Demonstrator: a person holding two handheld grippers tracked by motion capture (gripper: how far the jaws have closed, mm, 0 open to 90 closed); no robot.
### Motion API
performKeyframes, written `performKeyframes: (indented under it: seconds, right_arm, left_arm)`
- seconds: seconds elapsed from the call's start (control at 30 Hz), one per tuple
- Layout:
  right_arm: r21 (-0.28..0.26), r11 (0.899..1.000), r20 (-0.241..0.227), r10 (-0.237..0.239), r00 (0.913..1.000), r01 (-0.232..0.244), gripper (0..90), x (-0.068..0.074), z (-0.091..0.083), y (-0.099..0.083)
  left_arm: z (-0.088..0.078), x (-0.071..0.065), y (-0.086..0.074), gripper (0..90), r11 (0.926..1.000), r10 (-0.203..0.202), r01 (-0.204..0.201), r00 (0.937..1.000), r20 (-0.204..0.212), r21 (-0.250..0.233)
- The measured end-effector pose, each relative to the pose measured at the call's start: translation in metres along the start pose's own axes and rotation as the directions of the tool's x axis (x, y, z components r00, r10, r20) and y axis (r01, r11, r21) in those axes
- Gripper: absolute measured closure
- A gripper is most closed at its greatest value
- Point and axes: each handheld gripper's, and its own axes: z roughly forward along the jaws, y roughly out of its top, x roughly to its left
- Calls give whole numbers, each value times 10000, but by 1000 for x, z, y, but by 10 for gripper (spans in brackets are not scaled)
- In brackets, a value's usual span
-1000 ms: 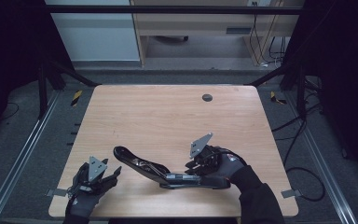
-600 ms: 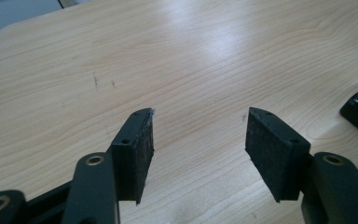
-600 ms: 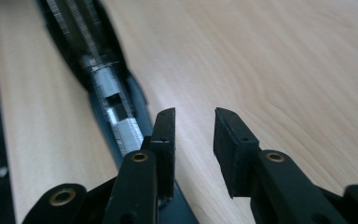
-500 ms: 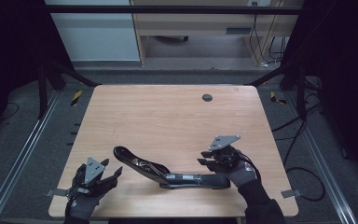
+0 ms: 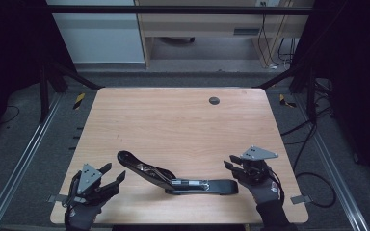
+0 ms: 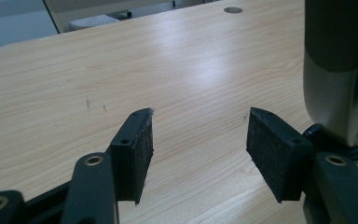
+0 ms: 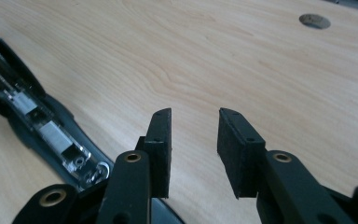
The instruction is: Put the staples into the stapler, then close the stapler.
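My left tongs (image 5: 110, 173) sat low over the near left corner of the table (image 5: 173, 120), jaws spread with nothing but bare wood between them. In the left gripper view the two black pads (image 6: 137, 149) stood well apart over the pale grain, and the raised end of the stapler (image 6: 338, 70) rose at the right edge, just beside my right-hand jaw, though I could not tell whether it touched.

The stapler (image 5: 173, 179) lay opened out flat near the front edge of the table, between my two hands. Its curved black top arm angled up and away toward the left, and the long base ran to the right, the two parts meeting at a hinge about midway. The metal staple channel showed along the inside of the open arm.

My right tongs (image 5: 231, 162) were at the right end of the stapler, just beside the tip of its base and clear of it. Their jaws had just been opening, and nothing lay between them. In the right gripper view the pads (image 7: 161, 144) stood parted over bare table, with the stapler (image 7: 42, 126) stretching off to the left, its silver channel and spring plain to see.

A small dark round grommet (image 5: 214, 100) sat in the table top toward the far side, well apart from everything else.
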Motion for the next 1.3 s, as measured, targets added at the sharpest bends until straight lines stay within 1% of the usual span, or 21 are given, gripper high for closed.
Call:
performKeyframes:
  seconds: [0.03, 0.17, 0.23, 0.37, 0.4, 0.5, 0.63, 0.67, 0.7, 0.77, 0.83, 0.87, 0.9, 1.1, 1.13, 1.2, 1.23, 1.27, 1.3]
  right_arm:
    - [-50, 10000, 128, 15, 9999, -15, 655, -1, -3, -4]
    - [30, 9998, 168, 200, 9997, -200, 653, -5, -9, -15]
    - [79, 9995, 303, 295, 9991, -298, 652, -7, -12, -20]
    - [243, 9976, 269, 642, 9976, -648, 651, -9, -16, -32]
    - [301, 9973, 295, 661, 9974, -670, 651, -9, -17, -34]
    - [380, 9972, 474, 630, 9969, -648, 648, -10, -18, -40]
    - [279, 9966, 600, 755, 9953, -773, 640, -11, -19, -41]
    - [273, 9969, 568, 723, 9958, -739, 638, -10, -19, -42]
    - [297, 9963, 535, 786, 9955, -802, 637, -9, -19, -42]
    - [311, 9974, 541, 639, 9965, -656, 636, -8, -18, -43]
    - [327, 9968, 571, 708, 9959, -727, 634, -7, -18, -43]
    - [296, 9974, 582, 640, 9963, -658, 633, -7, -18, -43]
    - [269, 9973, 554, 671, 9962, -687, 633, -6, -19, -43]
    - [173, 9976, 458, 663, 9967, -672, 628, -3, -21, -44]
    - [190, 9978, 423, 633, 9971, -642, 628, -3, -21, -44]
    - [253, 9969, 403, 739, 9964, -750, 629, -1, -21, -44]
    - [239, 9974, 388, 663, 9970, -673, 630, 0, -21, -44]
    - [259, 9972, 382, 696, 9968, -706, 631, 1, -21, -44]
    - [231, 9979, 365, 600, 9975, -608, 635, 1, -21, -45]
  left_arm:
    - [-1, 0, 1, 403, 10000, -14, 14, 10000, 8, -64]
    - [-5, -1, 3, 400, 9996, 13, -11, 10000, 46, -285]
    - [-6, -2, 3, 398, 9994, -15, 17, 10000, 54, -352]
    - [-9, -2, 5, 398, 9989, -59, 64, 9999, 109, -462]
    - [-10, -3, 6, 398, 9984, -75, 85, 9998, 178, -562]
    - [-13, -4, 8, 396, 9978, 37, -20, 9997, 252, -656]
    - [-18, -7, 10, 394, 9966, 54, -25, 9994, 348, -823]
    - [-19, -8, 11, 390, 9962, 47, -13, 9992, 390, -871]
    - [-20, -8, 12, 387, 9958, 31, 9, 9990, 439, -910]
    - [-23, -10, 13, 380, 9951, 112, -57, 9984, 558, -987]
    - [-25, -12, 14, 378, 9946, 131, -64, 9979, 635, -1038]
    - [-26, -13, 15, 376, 9942, 172, -102, 9977, 650, -1072]
    - [-27, -13, 16, 374, 9939, 187, -112, 9975, 675, -1102]
    - [-30, -17, 19, 365, 9930, 119, -8, 9956, 933, -1181]
    - [-30, -18, 19, 365, 9929, 118, -4, 9954, 947, -1192]
    - [-31, -20, 21, 364, 9924, 145, -24, 9951, 977, -1234]
    - [-32, -21, 22, 364, 9923, 165, -43, 9950, 984, -1237]
    - [-32, -22, 22, 364, 9920, 165, -37, 9949, 1000, -1262]
    - [-32, -24, 23, 363, 9918, 166, -39, 9950, 982, -1277]
